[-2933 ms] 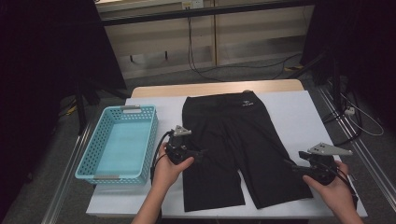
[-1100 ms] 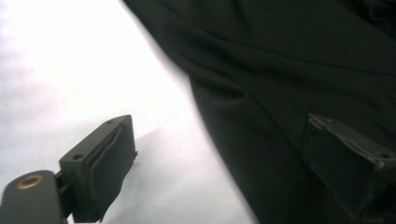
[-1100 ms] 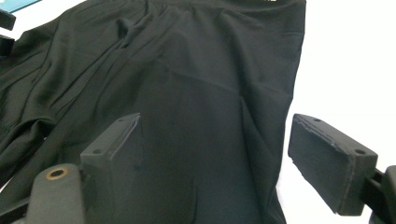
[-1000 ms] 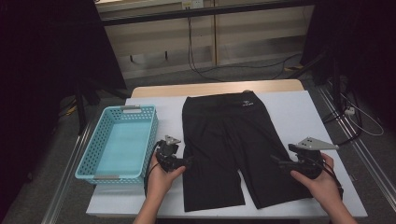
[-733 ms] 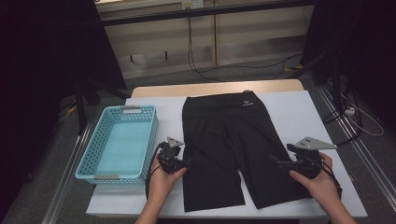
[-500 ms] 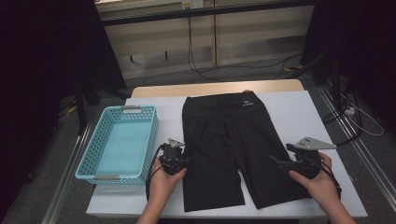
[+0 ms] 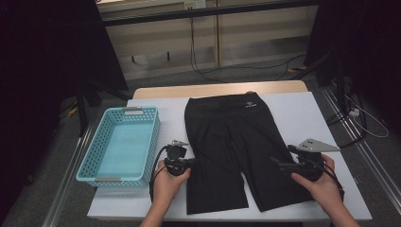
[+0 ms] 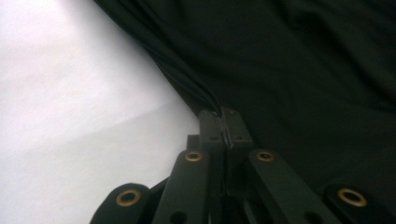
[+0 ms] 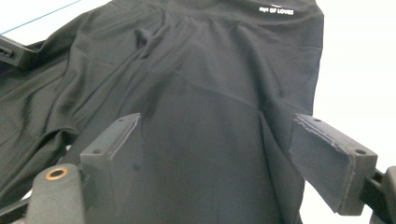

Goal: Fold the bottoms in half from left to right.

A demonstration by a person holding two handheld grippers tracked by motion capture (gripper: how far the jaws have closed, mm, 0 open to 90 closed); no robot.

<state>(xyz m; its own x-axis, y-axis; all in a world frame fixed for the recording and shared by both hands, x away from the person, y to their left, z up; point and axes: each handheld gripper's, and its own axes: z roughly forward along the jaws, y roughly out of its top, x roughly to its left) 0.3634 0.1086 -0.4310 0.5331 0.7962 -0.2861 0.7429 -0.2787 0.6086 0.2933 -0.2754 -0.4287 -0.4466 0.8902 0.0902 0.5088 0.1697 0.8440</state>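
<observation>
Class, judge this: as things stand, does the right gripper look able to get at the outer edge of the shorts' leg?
Probably yes: the right gripper is open over the shorts, nothing between.

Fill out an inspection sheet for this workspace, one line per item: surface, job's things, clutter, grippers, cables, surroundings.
Surface: white table, wooden strip along its far edge.
Job's things: black shorts lie flat, waistband far, legs toward the person; small white logo at the waistband.
Clutter: light blue basket at the table's left, nothing seen inside.
Grippers: left gripper has just closed, jaws pinched together on the shorts' left edge; right gripper open, jaws spread over the right leg, not pressing it.
Cables: black cable loops from the left gripper; floor cables beyond the table.
Surroundings: dim room, low wooden cabinet behind, dark stands at both sides.
</observation>
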